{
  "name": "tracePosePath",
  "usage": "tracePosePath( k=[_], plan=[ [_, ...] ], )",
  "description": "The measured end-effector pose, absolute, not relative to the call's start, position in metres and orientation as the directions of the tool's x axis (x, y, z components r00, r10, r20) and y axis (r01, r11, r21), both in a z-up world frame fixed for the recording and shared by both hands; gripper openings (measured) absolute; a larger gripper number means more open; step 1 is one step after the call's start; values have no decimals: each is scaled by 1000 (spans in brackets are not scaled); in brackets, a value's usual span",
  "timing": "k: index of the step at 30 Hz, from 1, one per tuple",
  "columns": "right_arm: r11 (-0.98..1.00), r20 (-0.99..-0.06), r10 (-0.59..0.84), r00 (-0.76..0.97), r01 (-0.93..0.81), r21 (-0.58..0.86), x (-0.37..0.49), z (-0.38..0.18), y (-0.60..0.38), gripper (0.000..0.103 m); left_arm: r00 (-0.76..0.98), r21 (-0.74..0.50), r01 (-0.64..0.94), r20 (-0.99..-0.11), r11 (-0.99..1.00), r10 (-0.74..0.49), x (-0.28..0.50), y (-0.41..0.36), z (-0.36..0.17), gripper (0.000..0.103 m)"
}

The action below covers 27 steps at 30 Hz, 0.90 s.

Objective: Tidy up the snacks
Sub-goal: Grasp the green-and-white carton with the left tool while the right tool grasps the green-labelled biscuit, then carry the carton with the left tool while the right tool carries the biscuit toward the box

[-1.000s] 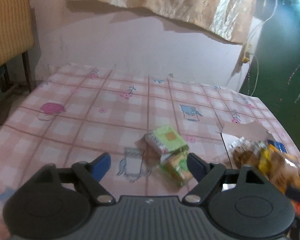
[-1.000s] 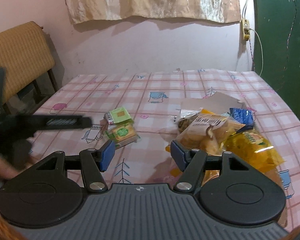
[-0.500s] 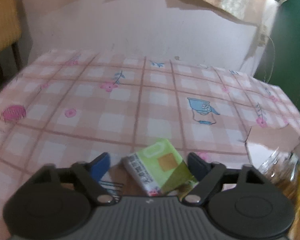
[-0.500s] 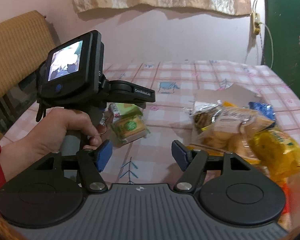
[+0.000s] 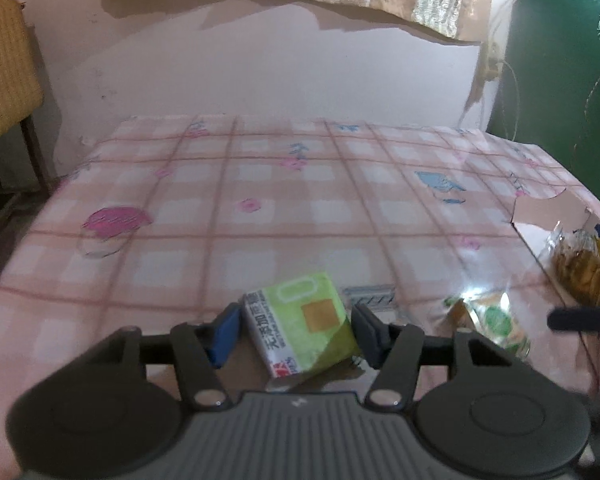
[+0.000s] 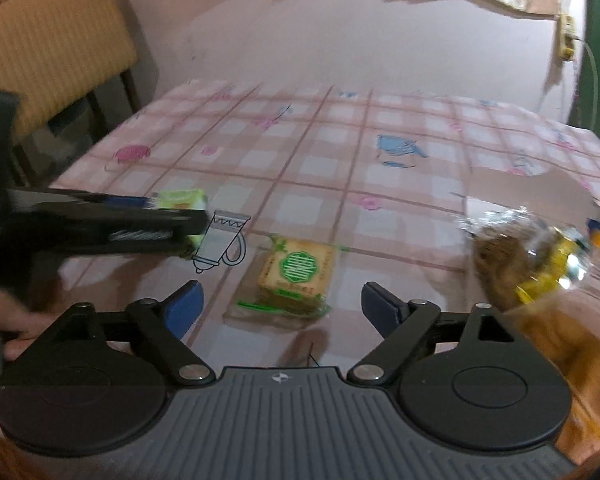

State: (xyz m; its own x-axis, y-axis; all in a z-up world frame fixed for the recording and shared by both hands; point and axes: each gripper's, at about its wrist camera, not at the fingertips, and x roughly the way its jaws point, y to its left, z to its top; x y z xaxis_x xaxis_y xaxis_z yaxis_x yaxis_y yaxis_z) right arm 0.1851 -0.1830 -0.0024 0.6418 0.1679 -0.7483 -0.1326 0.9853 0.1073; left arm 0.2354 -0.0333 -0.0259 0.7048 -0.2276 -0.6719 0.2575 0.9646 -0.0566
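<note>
I hold a claw in each hand over a table with a pink checked cloth [image 5: 300, 216]. My left claw [image 5: 296, 330] has just been closing, and the green box [image 5: 306, 328] sits right between its two blue pads. The pads are right up against the box's sides, but I cannot tell for sure if they squeeze it yet. The box lies tilted near the front edge of the table, with white writing down one side and a small brown square on top. My right claw [image 6: 280, 304] has just been opening, and now it is very wide. Nothing is pinched in it. The cracker pack [image 6: 296, 276] lies on the cloth between its two pads, with a gap on each side, so the pads do not touch it. The pack is see-through with a green round mark on it. It sits just beside the green box, a bit more to the right, also near the front edge. In my right claw's view I see my left claw from the side, and the green box shows at its tip. Over by the right edge of the table there is a heap of snack bags [image 6: 540, 260], some clear and some yellow, well apart from the cracker pack. A yellow chair [image 6: 56, 56] stands past the left edge.
</note>
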Motion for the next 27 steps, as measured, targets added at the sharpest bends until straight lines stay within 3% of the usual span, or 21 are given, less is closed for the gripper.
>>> tracePosePath(
  k=[10,11,12,27],
  plan=[
    [990,-785,132,606,-122,72,222,-20,-180,103,727,-86,209,-653,974,-213,214,-17,-26,52],
    [991,-781,121,613,-117,62,222,-20,-179,88,729,-89,205,-651,975,-213,213,-18,-26,52],
    [993,-775,104,624,-108,46,222,-19,-178,57,731,-90,201,-649,975,-211,212,-20,-26,51],
    [994,-681,109,724,-85,69,163,26,-181,54,771,-100,184,-602,978,-206,167,-27,0,49]
  ],
)
